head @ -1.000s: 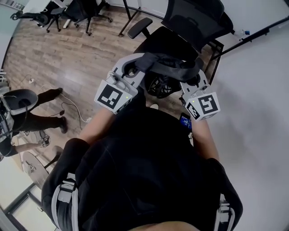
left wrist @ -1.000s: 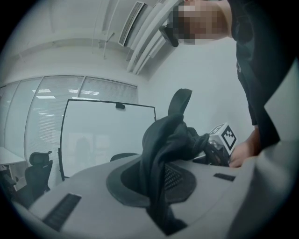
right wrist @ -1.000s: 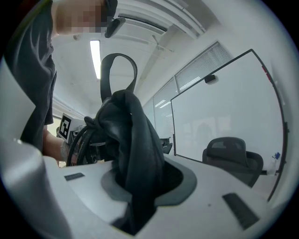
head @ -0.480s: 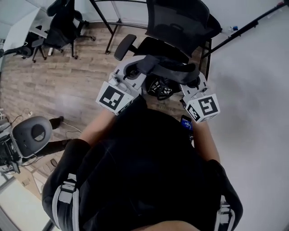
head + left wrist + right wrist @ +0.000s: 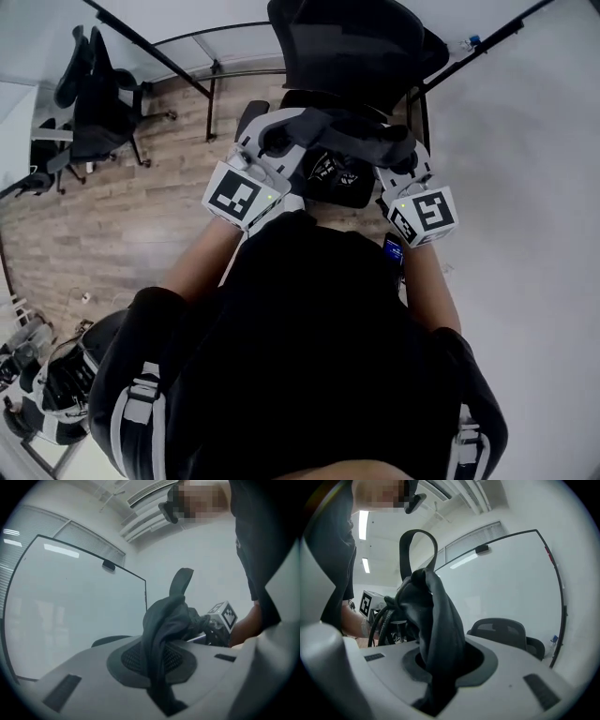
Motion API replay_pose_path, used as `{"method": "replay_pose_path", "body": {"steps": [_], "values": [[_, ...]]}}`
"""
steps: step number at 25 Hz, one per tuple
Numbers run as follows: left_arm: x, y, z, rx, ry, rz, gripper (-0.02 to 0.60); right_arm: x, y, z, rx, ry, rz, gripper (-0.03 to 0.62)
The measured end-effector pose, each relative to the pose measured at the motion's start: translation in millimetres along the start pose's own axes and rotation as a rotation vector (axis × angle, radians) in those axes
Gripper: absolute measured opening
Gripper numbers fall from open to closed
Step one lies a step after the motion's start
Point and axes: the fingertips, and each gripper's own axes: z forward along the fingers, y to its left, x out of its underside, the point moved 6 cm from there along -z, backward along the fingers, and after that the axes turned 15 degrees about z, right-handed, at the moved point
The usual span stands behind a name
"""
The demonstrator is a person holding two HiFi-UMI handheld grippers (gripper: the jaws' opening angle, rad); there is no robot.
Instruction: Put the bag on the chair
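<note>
A black bag (image 5: 339, 139) hangs stretched between my two grippers, just in front of the person's chest. The left gripper (image 5: 274, 141) is shut on a bunched fold of the bag (image 5: 161, 630). My right gripper (image 5: 401, 157) is shut on another fold of the bag (image 5: 436, 625), with a strap loop (image 5: 417, 541) standing up above it. The black mesh office chair (image 5: 352, 42) stands right behind and below the bag, its seat partly hidden by it. That chair (image 5: 502, 632) also shows in the right gripper view. The person's black shirt hides everything under the bag.
More black office chairs (image 5: 98, 103) stand at the far left on the wood floor (image 5: 122, 225). A black desk frame (image 5: 211, 66) runs behind the chair. A white wall (image 5: 525, 187) fills the right side. Another chair base (image 5: 56, 394) sits at the lower left.
The view has swung round, so the mesh chair now sits straight ahead, closer under the bag. Both grippers keep their hold on the bag, at the same spacing.
</note>
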Motion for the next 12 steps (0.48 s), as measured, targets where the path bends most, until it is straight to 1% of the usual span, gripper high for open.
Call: {"method": "replay_pose_path", "body": {"steps": [4,8,12], "values": [[21.5,30.1,17.1,0.077,-0.003,0.002,0.033,5.3,-11.0,27.8,0.078,-0.003,0.030,0.078],[34.8,52.2,31.9,0.101,-0.012,0.005,0.032,8.6,-22.2,49.5,0.121,0.013,0.053,0.080],[54.4,65.1,49.1,0.137,0.018,-0.012,0.033,15.4,-38.8,66.2,0.147,0.049,0.063,0.080]]}}
